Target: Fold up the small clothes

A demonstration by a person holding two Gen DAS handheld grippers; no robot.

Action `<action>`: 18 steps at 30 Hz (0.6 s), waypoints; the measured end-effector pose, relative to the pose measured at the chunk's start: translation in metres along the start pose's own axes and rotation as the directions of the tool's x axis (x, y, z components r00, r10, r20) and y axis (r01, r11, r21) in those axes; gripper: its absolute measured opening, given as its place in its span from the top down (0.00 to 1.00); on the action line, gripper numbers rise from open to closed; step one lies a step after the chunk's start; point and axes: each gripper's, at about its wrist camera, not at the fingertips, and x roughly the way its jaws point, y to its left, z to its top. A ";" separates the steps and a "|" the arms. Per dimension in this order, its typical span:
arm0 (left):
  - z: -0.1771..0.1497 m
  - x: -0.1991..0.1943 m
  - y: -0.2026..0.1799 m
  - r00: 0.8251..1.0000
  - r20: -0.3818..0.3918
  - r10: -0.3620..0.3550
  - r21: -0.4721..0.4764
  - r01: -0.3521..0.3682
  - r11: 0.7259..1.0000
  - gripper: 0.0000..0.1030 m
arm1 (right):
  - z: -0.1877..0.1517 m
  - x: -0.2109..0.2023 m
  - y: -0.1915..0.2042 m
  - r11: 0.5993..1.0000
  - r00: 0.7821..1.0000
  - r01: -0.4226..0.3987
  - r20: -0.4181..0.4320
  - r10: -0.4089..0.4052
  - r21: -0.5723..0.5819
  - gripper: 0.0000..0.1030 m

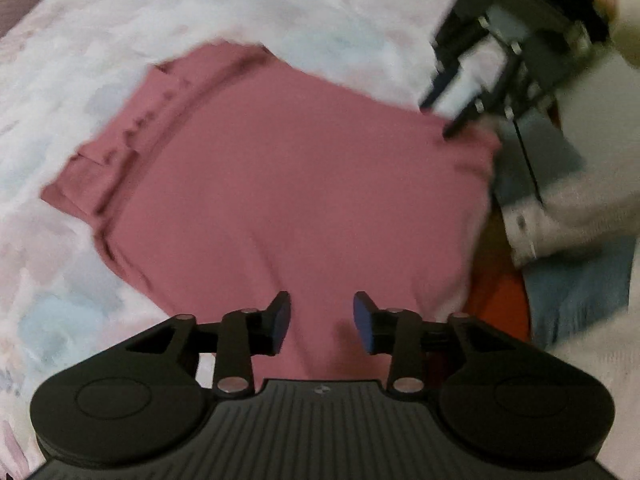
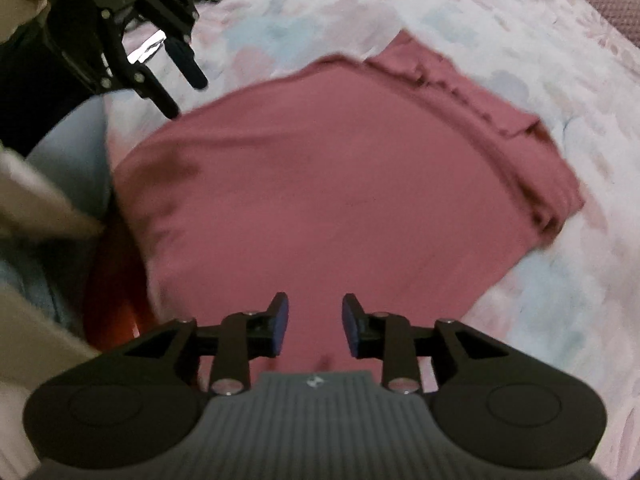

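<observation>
Bedding [image 1: 100, 32] in pale floral white, pink and blue covered the bed; a mauve textured surface [image 2: 592, 4] showed at its far edge. No readable writing; only a small emblem on each gripper body. A folded pink garment [image 1: 280, 184] lay flat on the bedding, layered edges along 1 side. An orange item [image 1: 500, 304] and blue cloth [image 1: 580, 292] sat beside it. Left gripper [image 1: 322, 316] hovered over the garment's near edge, jaws parted, holding nothing. Right gripper [image 2: 314, 318] likewise, jaws apart, empty.
</observation>
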 end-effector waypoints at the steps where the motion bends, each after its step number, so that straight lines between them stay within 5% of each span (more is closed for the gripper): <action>1: -0.005 0.004 -0.005 1.000 -0.022 -0.002 0.016 0.003 1.000 0.54 | -0.009 0.002 0.009 1.000 1.000 0.004 -0.014 -0.004 -0.012 0.70; 7: -0.034 0.035 -0.041 0.990 -0.134 -0.031 0.135 0.049 0.990 0.42 | -0.040 0.012 0.044 0.997 0.998 0.010 -0.062 -0.015 -0.080 0.52; 18: -0.074 0.096 -0.065 0.971 -0.171 0.168 0.275 -0.117 0.954 0.34 | -0.072 0.048 0.047 0.985 0.989 0.051 -0.128 -0.073 -0.165 0.45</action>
